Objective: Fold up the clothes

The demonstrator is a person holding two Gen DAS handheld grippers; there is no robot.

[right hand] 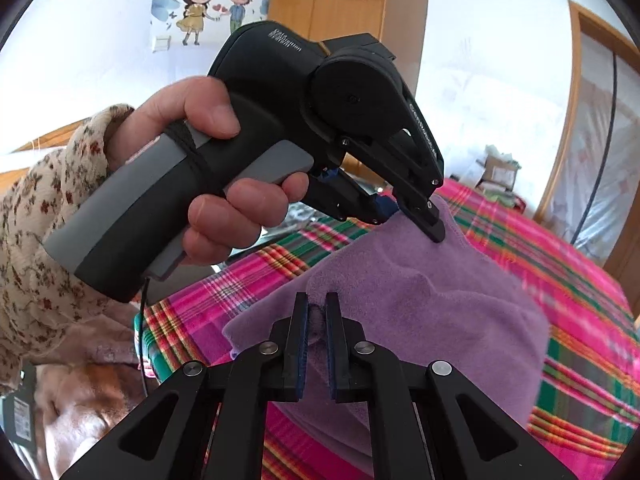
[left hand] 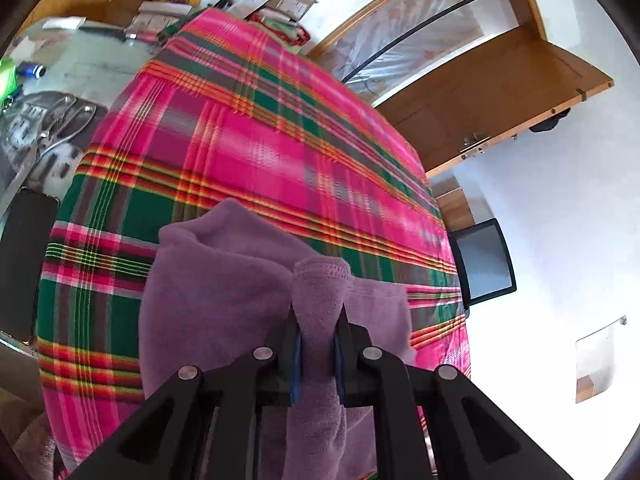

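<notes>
A purple fleece cloth [left hand: 216, 280] hangs above a pink, green and red plaid blanket [left hand: 248, 128] that covers the bed. My left gripper [left hand: 318, 316] is shut on a bunched edge of the cloth, which sticks up between its fingers. In the right wrist view, my right gripper [right hand: 317, 304] is shut on another edge of the same purple cloth [right hand: 432, 312]. The left gripper [right hand: 434, 228], held by a person's hand [right hand: 216, 168] in a floral sleeve, pinches the cloth's far corner just beyond it. The cloth sags between the two grips.
Beyond the plaid blanket [right hand: 580, 320] a cluttered surface [left hand: 52, 120] with pliers, a phone and boxes lies at the left. A wooden door [left hand: 500, 92] and white wall stand at the right. A wardrobe [right hand: 352, 20] stands behind the hand.
</notes>
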